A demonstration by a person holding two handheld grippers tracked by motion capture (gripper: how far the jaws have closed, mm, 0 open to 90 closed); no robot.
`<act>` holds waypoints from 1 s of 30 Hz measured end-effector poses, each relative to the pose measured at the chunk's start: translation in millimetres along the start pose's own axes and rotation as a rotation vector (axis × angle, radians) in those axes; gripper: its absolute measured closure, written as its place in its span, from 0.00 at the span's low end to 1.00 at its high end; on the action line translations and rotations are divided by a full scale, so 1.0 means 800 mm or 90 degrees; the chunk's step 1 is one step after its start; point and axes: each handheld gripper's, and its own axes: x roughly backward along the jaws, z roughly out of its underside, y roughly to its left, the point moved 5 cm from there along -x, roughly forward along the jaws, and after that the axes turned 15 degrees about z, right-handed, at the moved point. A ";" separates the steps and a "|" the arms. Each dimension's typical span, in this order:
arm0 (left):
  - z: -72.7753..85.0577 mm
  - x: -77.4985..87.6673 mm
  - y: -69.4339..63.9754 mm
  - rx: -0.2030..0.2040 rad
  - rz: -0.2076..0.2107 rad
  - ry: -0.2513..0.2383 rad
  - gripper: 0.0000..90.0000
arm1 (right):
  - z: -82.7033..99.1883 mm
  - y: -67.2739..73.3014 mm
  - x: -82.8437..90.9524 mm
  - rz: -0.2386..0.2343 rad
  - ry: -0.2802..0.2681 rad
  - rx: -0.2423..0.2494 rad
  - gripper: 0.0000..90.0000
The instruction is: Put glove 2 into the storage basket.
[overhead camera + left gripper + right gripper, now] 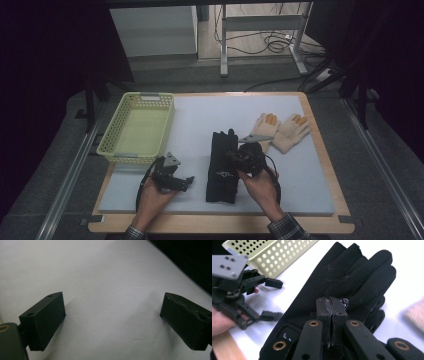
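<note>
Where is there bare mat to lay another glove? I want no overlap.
Free: the mat behind the black gloves, between basket and cream gloves; also the front right corner. Crowded: around both grippers, front centre.

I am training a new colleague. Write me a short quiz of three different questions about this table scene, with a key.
1. True or false: the left gripper has its jaws apart over the bare white mat.
2. Which thing lies under the right gripper? A) black gloves B) cream gloves C) basket
3. Fill in: the yellow basket holds ____.

Key
1. True.
2. A, the black gloves; the jaws are shut, and whether they pinch fabric cannot be told. The cream gloves lie apart.
3. Nothing.
</note>
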 end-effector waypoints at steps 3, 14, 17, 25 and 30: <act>0.000 0.000 0.000 0.001 0.000 0.001 0.06 | 0.012 0.005 0.007 0.002 0.003 -0.007 0.96; 0.000 0.000 0.000 -0.003 -0.001 0.004 0.06 | 0.056 0.008 -0.028 0.042 0.027 0.002 0.93; 0.000 0.000 0.000 -0.001 -0.001 0.003 0.06 | 0.066 0.009 -0.039 0.039 0.034 0.015 0.84; 0.000 0.000 0.000 -0.002 -0.001 0.002 0.06 | 0.054 -0.012 -0.020 0.023 -0.005 0.029 0.66; 0.000 0.001 0.000 -0.004 0.000 0.005 0.06 | 0.065 -0.038 -0.014 0.024 0.002 0.045 0.76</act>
